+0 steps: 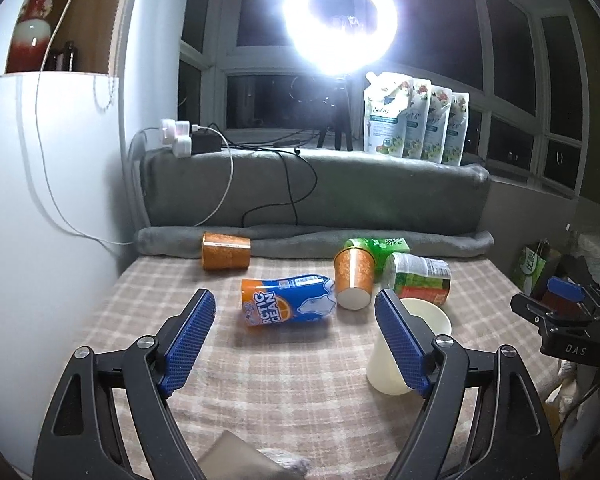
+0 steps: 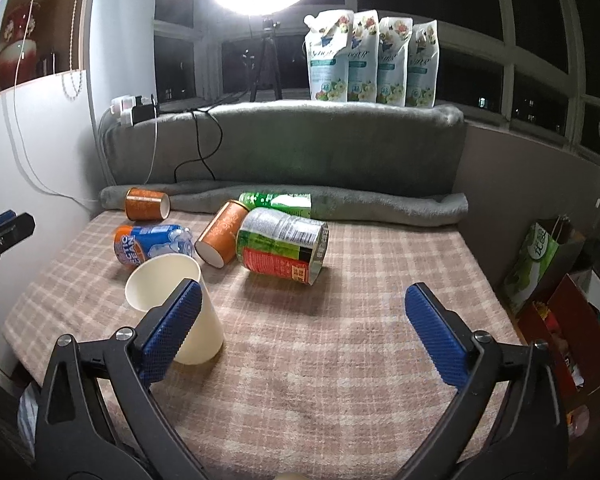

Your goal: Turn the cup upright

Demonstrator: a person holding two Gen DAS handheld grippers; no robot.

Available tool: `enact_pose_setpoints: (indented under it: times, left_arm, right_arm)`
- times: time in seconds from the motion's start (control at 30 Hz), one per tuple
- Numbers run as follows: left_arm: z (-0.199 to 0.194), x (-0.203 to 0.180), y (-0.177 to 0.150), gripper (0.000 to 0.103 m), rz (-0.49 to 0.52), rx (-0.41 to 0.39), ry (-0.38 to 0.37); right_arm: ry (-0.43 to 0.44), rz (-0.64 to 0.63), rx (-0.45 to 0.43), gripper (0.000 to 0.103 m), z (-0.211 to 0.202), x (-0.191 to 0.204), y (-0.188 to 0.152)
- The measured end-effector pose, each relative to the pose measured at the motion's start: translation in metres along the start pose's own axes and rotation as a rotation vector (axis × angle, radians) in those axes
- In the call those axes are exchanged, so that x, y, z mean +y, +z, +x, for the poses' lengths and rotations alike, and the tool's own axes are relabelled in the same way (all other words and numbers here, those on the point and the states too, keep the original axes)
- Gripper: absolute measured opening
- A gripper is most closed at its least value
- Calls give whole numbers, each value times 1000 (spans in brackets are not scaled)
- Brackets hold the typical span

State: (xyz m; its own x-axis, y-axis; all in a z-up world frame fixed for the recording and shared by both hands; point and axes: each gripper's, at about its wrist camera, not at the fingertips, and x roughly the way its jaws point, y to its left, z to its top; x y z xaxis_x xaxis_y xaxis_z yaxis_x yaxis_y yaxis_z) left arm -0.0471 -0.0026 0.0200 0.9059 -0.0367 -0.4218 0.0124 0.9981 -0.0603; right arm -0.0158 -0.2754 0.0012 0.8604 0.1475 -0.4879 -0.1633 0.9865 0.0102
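A cream paper cup (image 2: 188, 300) stands upright, mouth up, on the checked cloth. In the left wrist view the cup (image 1: 424, 320) shows behind my left gripper's right finger. My left gripper (image 1: 296, 308) is open and empty above the cloth, left of the cup. My right gripper (image 2: 304, 300) is open and empty; its left finger (image 2: 172, 328) overlaps the cup in view and I cannot tell if it touches. Two orange cups lie on their sides: one (image 2: 220, 236) in the middle and one (image 2: 146, 204) at the back left.
A blue and orange bottle (image 1: 288, 304), a green-labelled can (image 2: 282, 244) and a green bottle (image 2: 276, 200) lie on the cloth. A grey rolled blanket (image 2: 380, 204) lines the back. Refill pouches (image 2: 372, 60) and a ring light stand on the sill. Bags (image 2: 540, 264) stand at the right.
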Motion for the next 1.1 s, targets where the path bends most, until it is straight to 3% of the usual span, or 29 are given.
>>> enact_pose_setpoints:
  times: [0.1, 0.2, 1.1]
  left_arm:
    - [-1, 1, -2, 83, -9, 15, -10]
    - [-2, 2, -3, 92, -17, 22, -10]
    - [0, 1, -7, 92, -17, 37, -13]
  right_arm:
    - [-9, 3, -14, 103, -3, 2, 1]
    - [-10, 9, -16, 103, -3, 2, 1]
    - [-20, 1, -15, 103, -3, 2, 0]
